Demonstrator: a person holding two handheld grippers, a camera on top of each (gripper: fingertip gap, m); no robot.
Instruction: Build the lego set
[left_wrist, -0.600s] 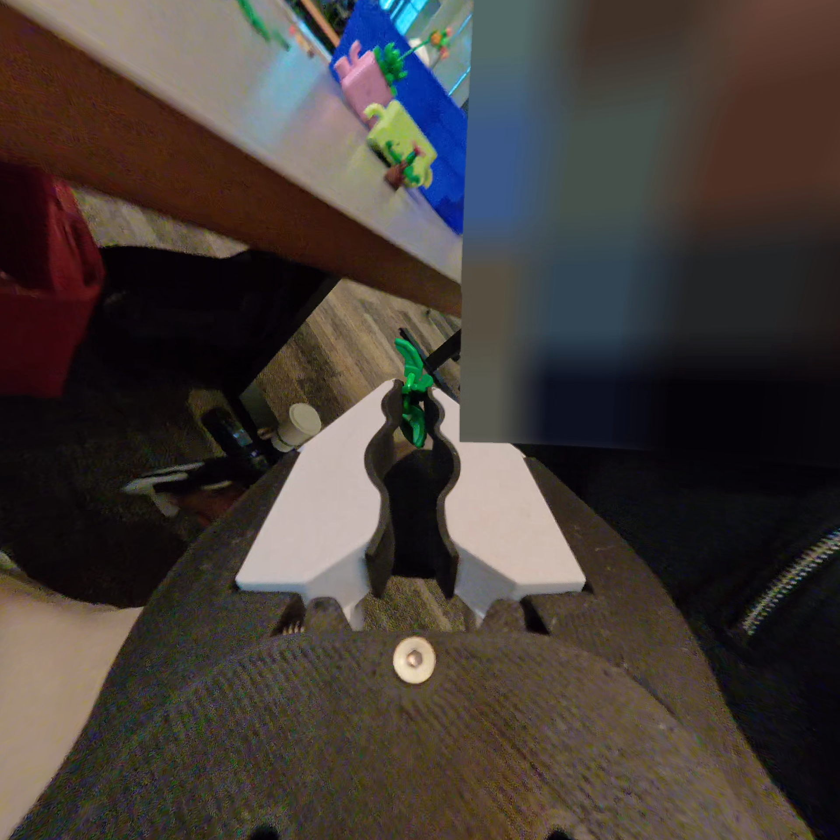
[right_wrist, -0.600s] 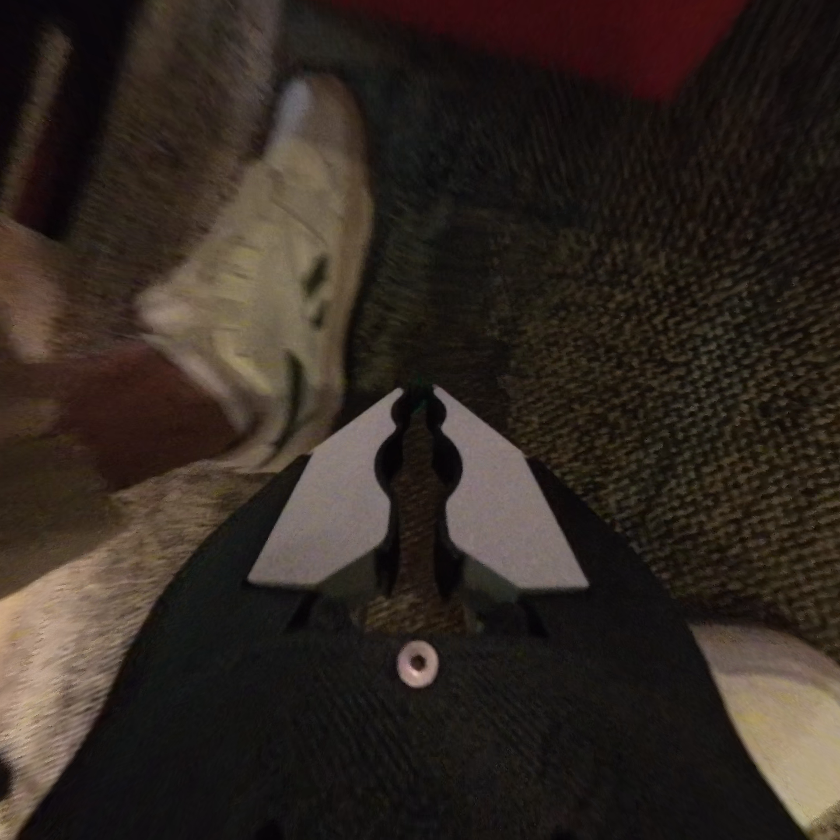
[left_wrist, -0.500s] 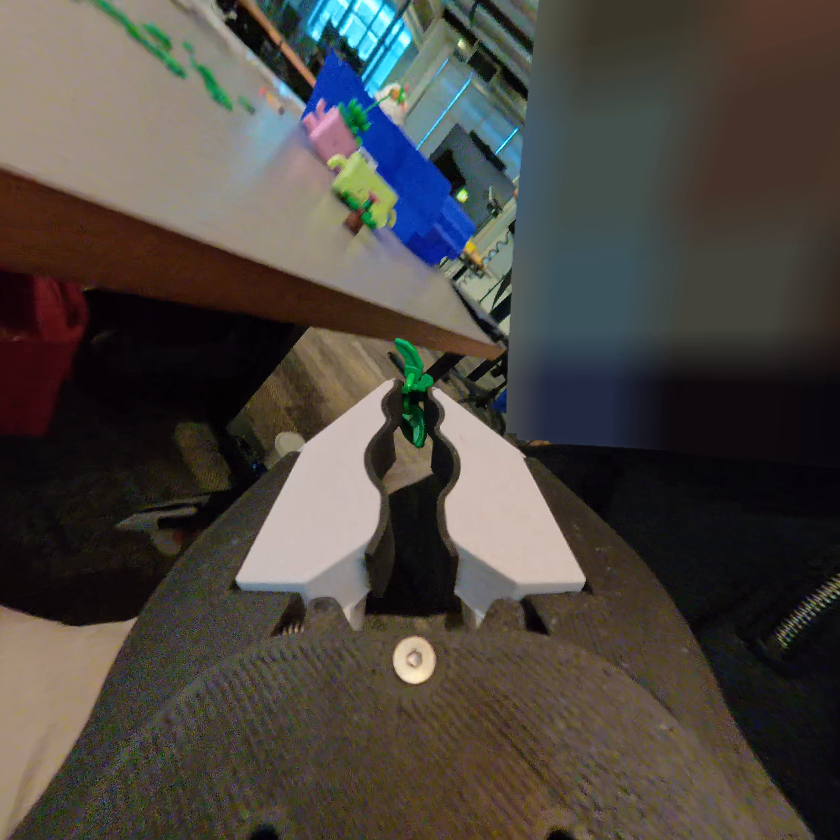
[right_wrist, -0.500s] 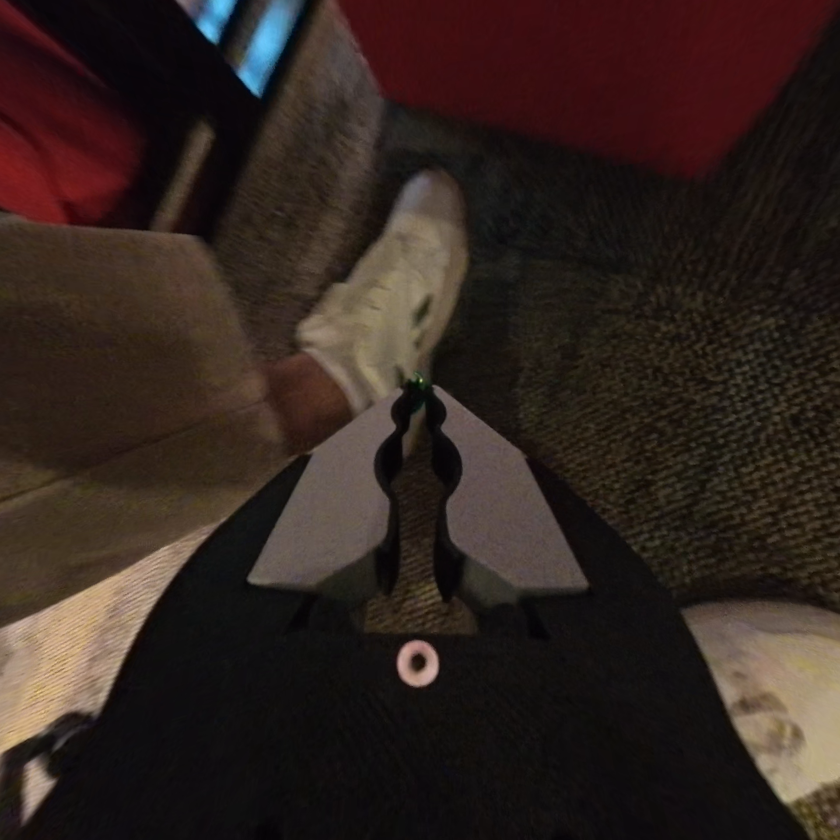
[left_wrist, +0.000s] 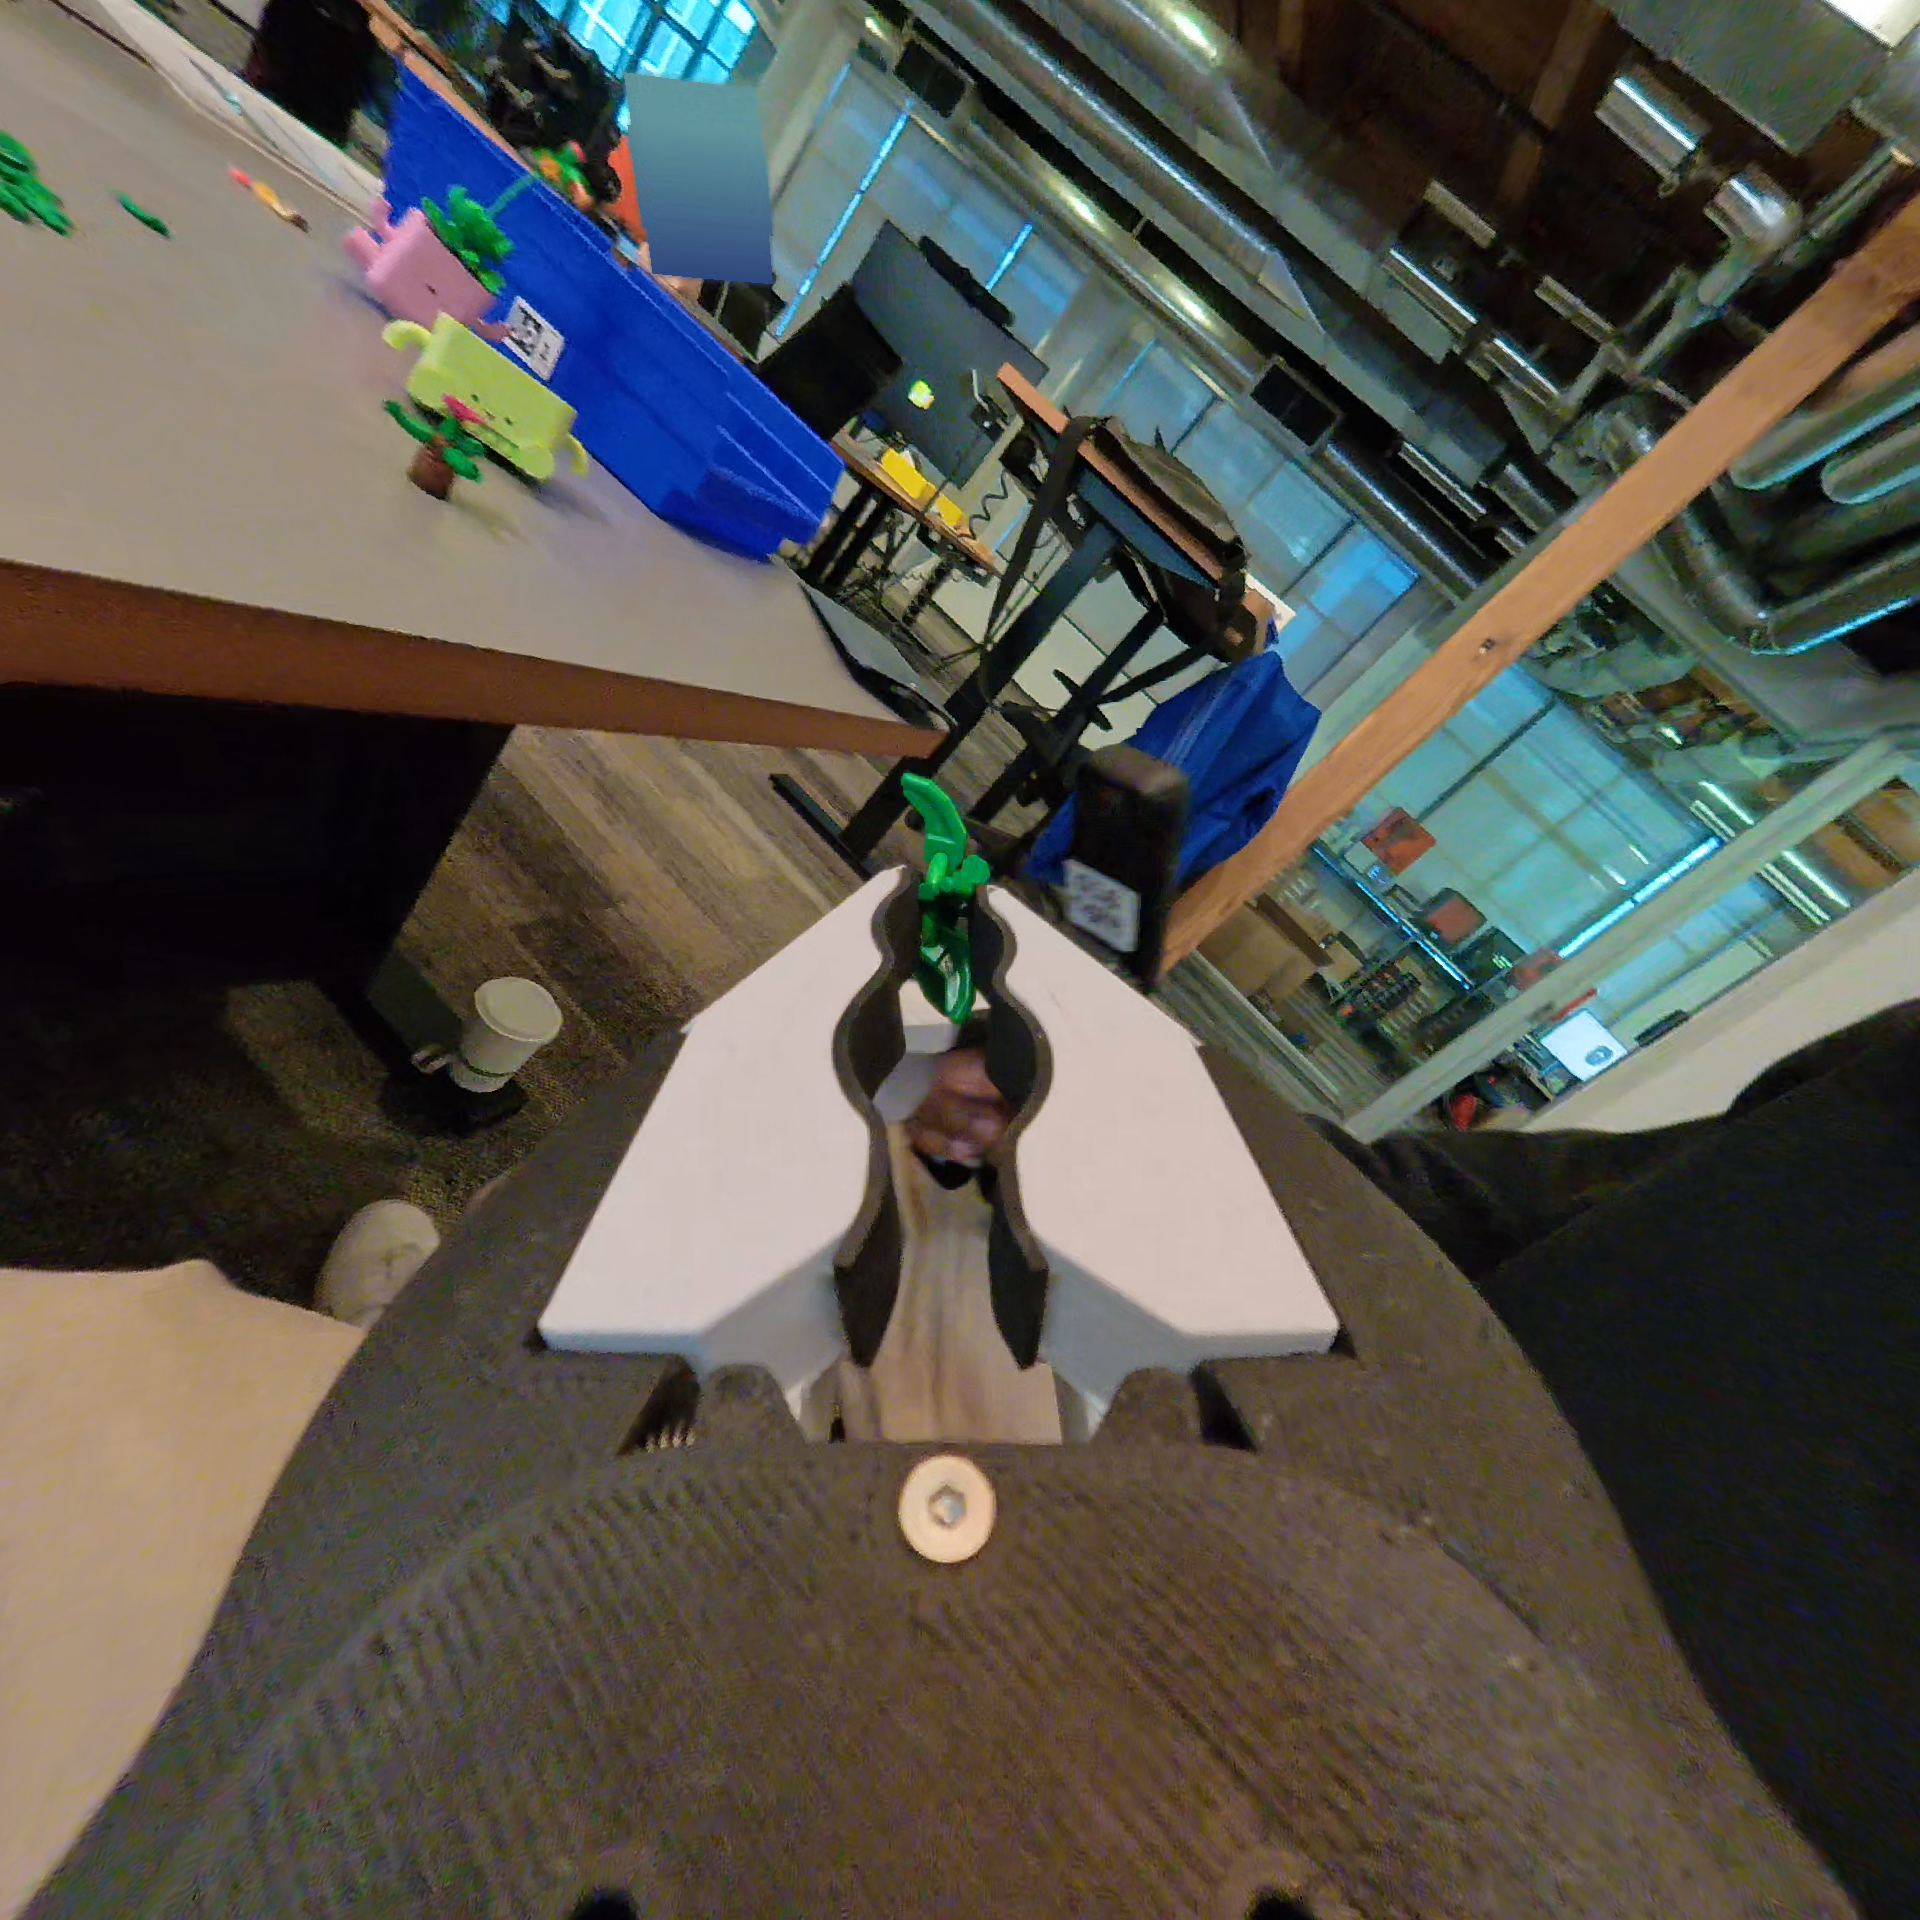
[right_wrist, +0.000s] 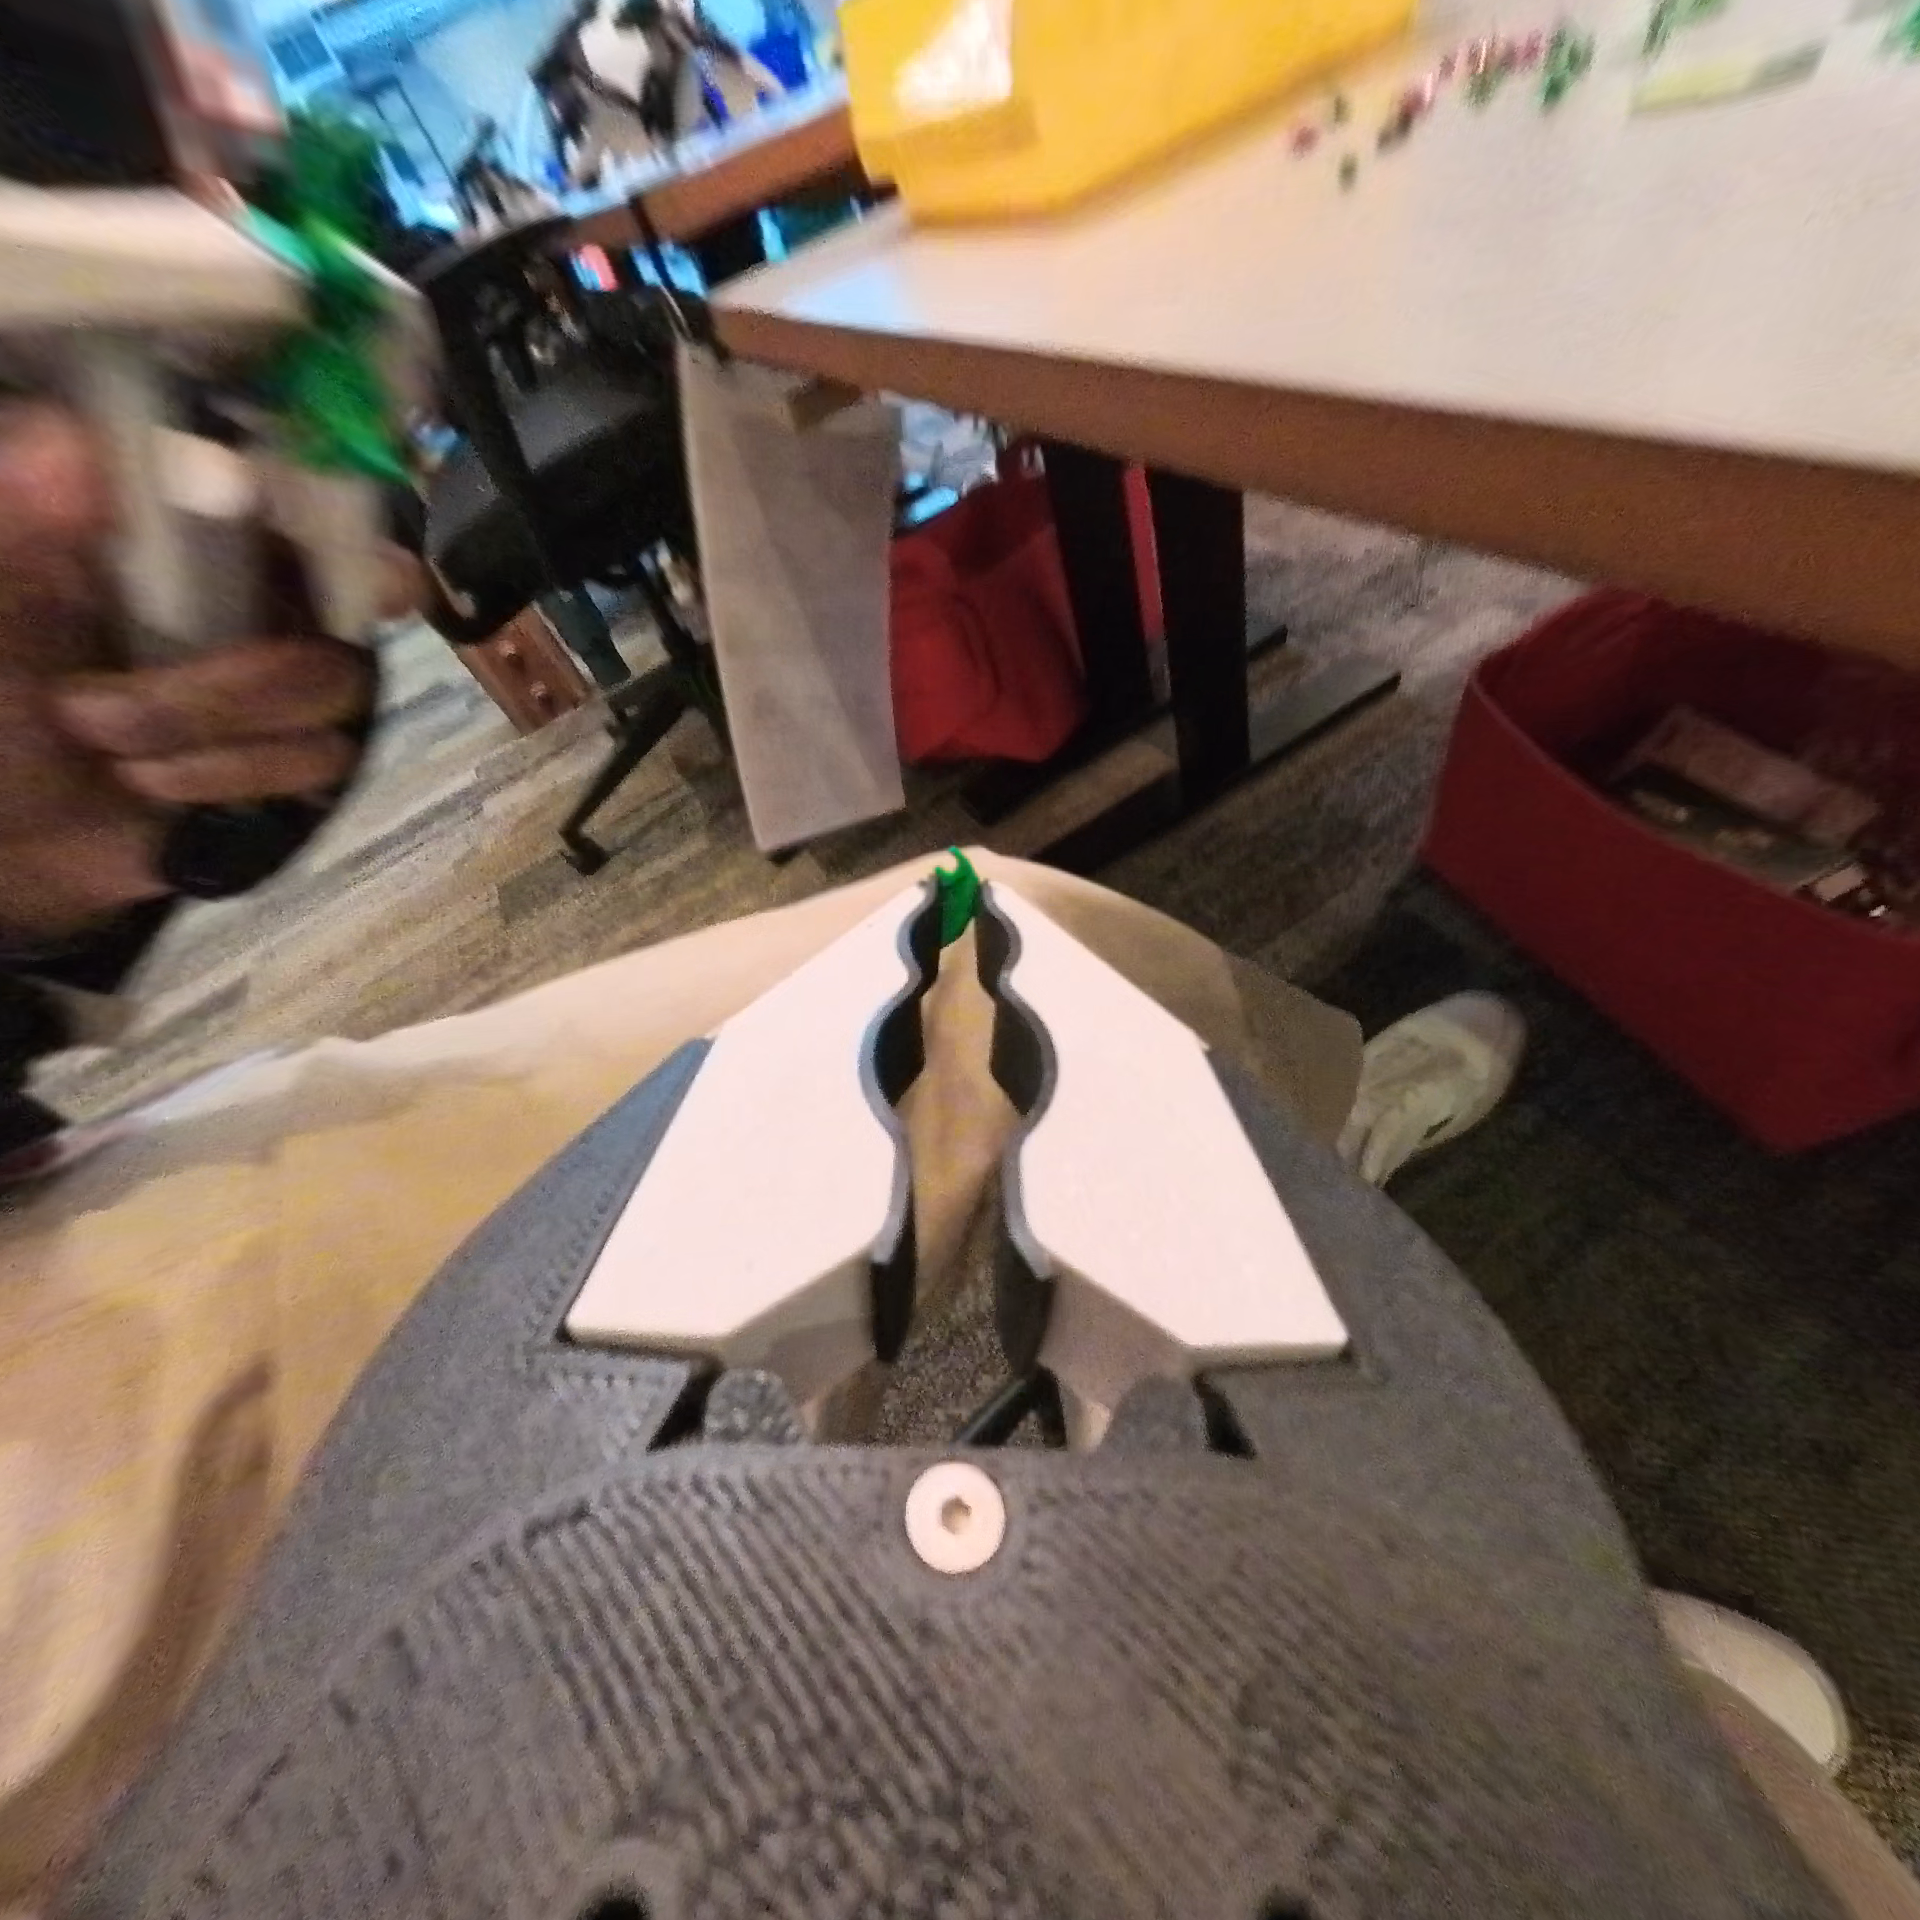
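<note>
Holding both tools low, below the edge of the table (left_wrist: 260, 582), the person seems to be between steps: two small plant parts are in hand and look ready to be brought together, or carried up to the models. The left gripper (left_wrist: 948, 894) is pinched on a glossy green leaf stem (left_wrist: 940, 914), one curled leaf poking out past the tips and another hanging back between the wavy black pads. The right gripper (right_wrist: 954, 902) is likewise closed on a tiny green piece (right_wrist: 950, 896), only a nub of it showing at the tips. Up on the smooth grey tabletop stand a pink block pot (left_wrist: 421, 265) and a lime block pot (left_wrist: 488, 400), boxy and matt, beside a ribbed blue bin (left_wrist: 644, 384). Next, I'd judge, comes lining up the two slippery parts squarely, since both are thin and could twist in the grip. Coarse carpet (right_wrist: 1621, 1226) lies below, a poor place to drop anything.
</note>
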